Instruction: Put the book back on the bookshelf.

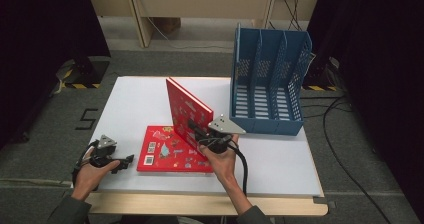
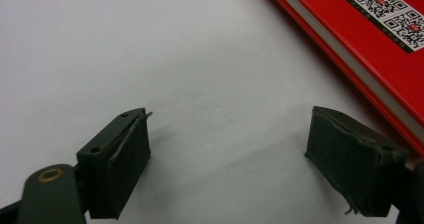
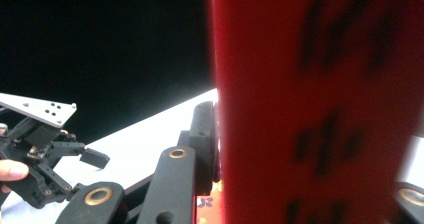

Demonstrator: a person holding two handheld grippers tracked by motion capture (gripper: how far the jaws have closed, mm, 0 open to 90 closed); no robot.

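Red hardback book (image 1: 189, 113) stands tilted on edge, clamped in my right claw (image 1: 202, 134) above a second red book (image 1: 167, 151) lying flat on the bench (image 1: 280, 159). My left claw (image 1: 122, 161) rests wide open, empty. Next, I judge: carry it to the blue file rack (image 1: 267, 79).

Left gripper (image 1: 127, 160): in my left hand (image 1: 92, 171), low at the table's near left, pointing right, 2 jaws wide apart, nothing between the pads (image 2: 125, 156). Left forearm enters from the bottom edge.

Right gripper (image 1: 197, 133): in my right hand (image 1: 220, 156), forearm reaching forward mid-table, jaws clamped on the upright book (image 1: 187, 111), grey plate on top, cable trailing back.
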